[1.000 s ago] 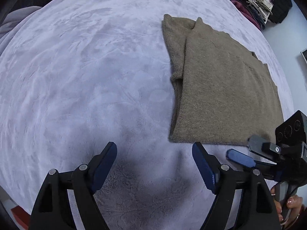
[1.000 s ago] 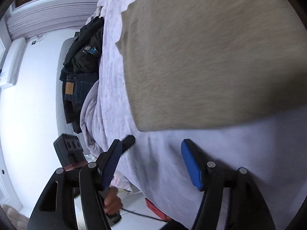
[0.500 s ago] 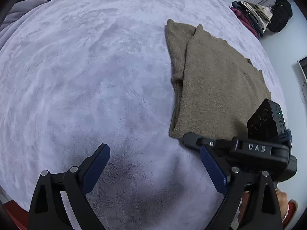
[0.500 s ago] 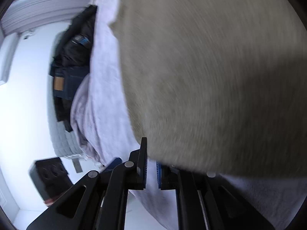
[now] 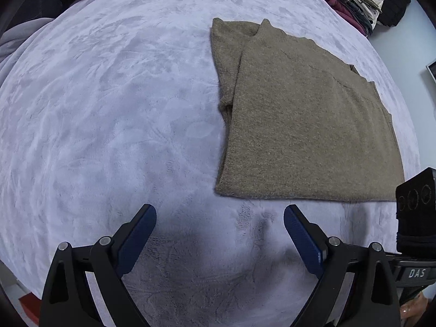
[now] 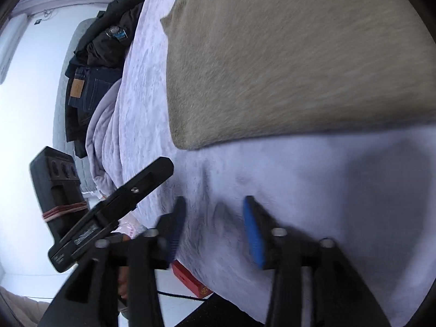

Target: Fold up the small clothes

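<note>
1. Left gripper (image 5: pixel 219 224): jaws spread wide, nothing between them, hovering over bare blanket (image 5: pixel 109 109) just short of the sweater's near hem. Right gripper (image 6: pixel 215 223): jaws opening, nothing between them but blanket; the picture is motion-blurred.
2. Blanket: pale lilac plush, covers the whole work surface. A small pucker shows in the pile between the left gripper's pads.
3. Sweater (image 5: pixel 305 125): brown knit, lies flat on the blanket, right of centre in the left wrist view. One side is already folded over onto the body, its edge stepped along the left. Near hem is straight. Neither gripper touches it.
4. Pile of clothes (image 5: pixel 354 2): folded, at the far edge, well apart from the sweater. Dark clothes and jeans (image 6: pixel 90 87) are heaped at another edge.
5. Step in hand (judgement): between folds; lengthwise folding seems done, both grippers free beside the hem.
6. Next move (judgement): each gripper should pinch one near hem corner, all layers together, then lift and carry the hem toward the collar end. Risk: catching only the top layer, which would undo the side fold.
</note>
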### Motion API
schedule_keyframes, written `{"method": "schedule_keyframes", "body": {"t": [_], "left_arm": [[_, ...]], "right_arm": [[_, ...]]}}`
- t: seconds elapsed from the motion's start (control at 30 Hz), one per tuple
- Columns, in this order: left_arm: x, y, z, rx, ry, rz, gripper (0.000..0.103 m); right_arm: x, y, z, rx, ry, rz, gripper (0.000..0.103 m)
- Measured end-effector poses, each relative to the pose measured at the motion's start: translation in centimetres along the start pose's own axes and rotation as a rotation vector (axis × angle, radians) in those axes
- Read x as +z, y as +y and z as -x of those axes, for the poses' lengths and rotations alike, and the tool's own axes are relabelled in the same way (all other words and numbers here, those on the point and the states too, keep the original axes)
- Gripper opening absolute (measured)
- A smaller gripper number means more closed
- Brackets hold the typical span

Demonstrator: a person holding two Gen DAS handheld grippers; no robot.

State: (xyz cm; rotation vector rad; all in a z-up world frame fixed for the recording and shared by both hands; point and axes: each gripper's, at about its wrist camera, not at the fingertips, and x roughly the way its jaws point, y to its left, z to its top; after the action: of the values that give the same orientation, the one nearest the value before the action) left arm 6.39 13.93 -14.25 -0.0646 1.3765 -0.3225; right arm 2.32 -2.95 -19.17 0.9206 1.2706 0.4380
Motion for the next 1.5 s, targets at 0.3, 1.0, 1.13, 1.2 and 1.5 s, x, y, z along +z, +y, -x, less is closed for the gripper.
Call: {"method": "schedule_keyframes", "body": {"t": [0.3,1.0,1.13,1.2,1.5], "left_arm": [[-0.2,-3.4,-0.6,0.033,0.024,-0.070,0.095],[0.0,-7.9,-3.6,0.038,0.105,-0.105,0.103],[0.2,-8.7,-4.3,0.038,0.115,-0.092,0.103],[0.2,-8.9,-4.7,0.042,0.122,-0.076,0.103],[0.5,-7.7,-5.8,0.005,0.148,-0.007,0.103]], "right_arm": [[-0.7,-2.4,5.5,-0.058,-0.080,-0.013,0.056],[-1.3,-6.0,8.8,-0.040,-0.119,-0.086,0.057],[-1.2,-6.2,9.0,-0.031,-0.121,-0.087,0.068],[-1.1,-6.3,9.2,-0.032,-0.121,-0.088,0.068],[-0.7,-7.0,10.0,-0.021,-0.128,-0.111,0.068]]}}
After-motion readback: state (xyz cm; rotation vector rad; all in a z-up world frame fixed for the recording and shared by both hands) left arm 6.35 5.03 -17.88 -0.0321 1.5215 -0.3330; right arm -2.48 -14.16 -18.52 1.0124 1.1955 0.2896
